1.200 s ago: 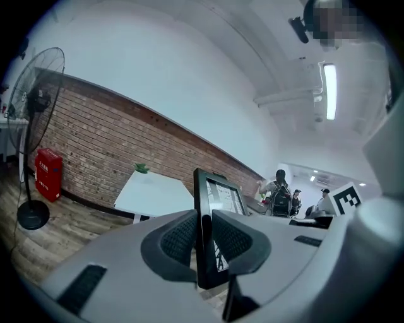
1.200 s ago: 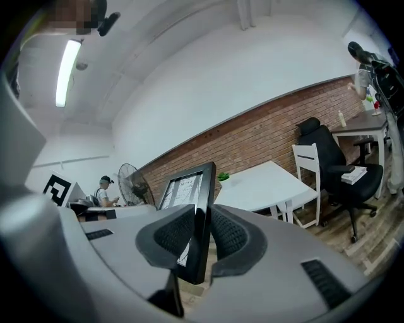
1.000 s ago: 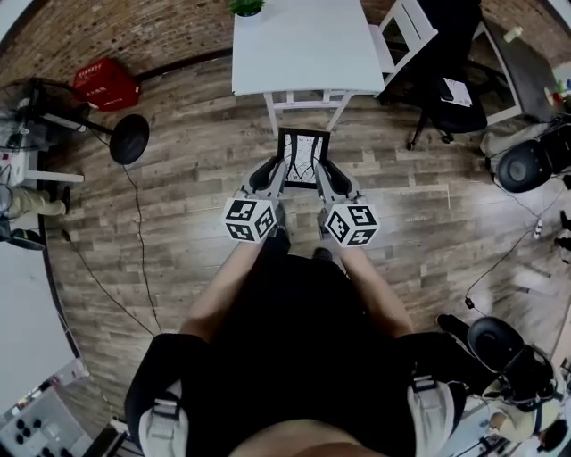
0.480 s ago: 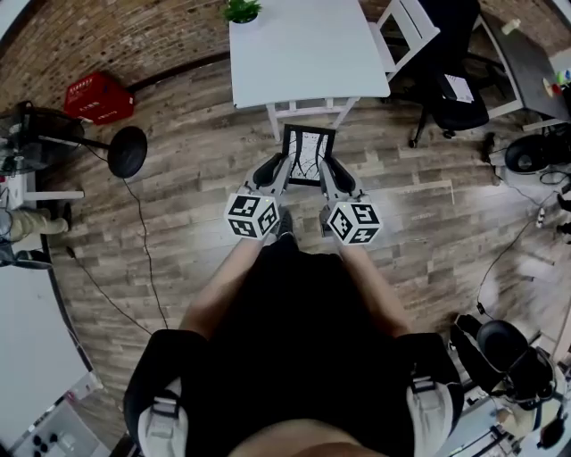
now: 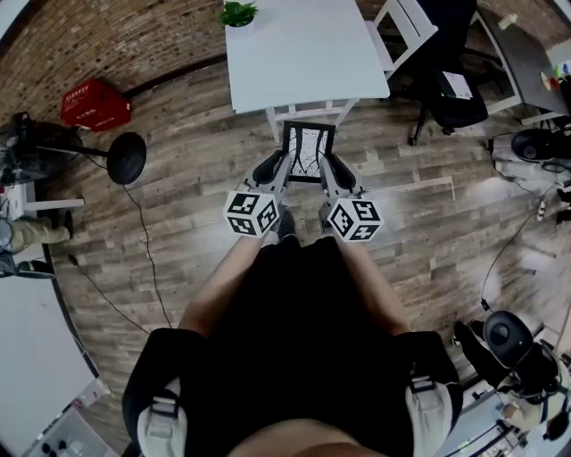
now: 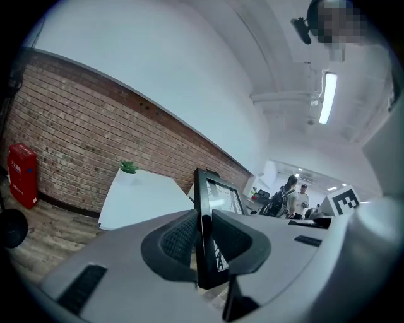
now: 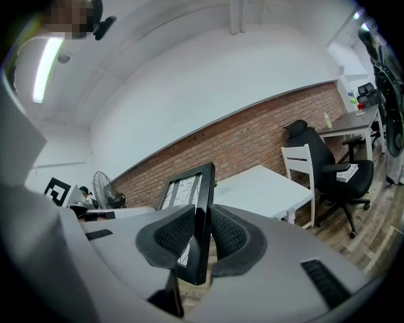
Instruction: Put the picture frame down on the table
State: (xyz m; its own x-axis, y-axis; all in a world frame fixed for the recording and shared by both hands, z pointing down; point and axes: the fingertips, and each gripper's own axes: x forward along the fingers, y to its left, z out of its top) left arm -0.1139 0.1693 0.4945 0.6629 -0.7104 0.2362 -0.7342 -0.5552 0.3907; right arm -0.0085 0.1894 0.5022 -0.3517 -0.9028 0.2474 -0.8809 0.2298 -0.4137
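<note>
The picture frame (image 5: pixel 306 152) is held upright in the air over the wooden floor, short of the white surface (image 5: pixel 303 54) at its 12 o'clock. The left gripper (image 5: pixel 278 166) has its jaws clamped on the frame's left edge, and the right gripper (image 5: pixel 328 168) has its jaws clamped on the right edge. A small plant (image 5: pixel 238 12) stands on the surface's far corner at 11 o'clock. A black office chair (image 5: pixel 451 94) stands at 2 o'clock.

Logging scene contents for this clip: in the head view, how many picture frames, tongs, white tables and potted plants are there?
picture frame: 1
tongs: 2 (left tongs, right tongs)
white table: 1
potted plant: 1
Total: 5
</note>
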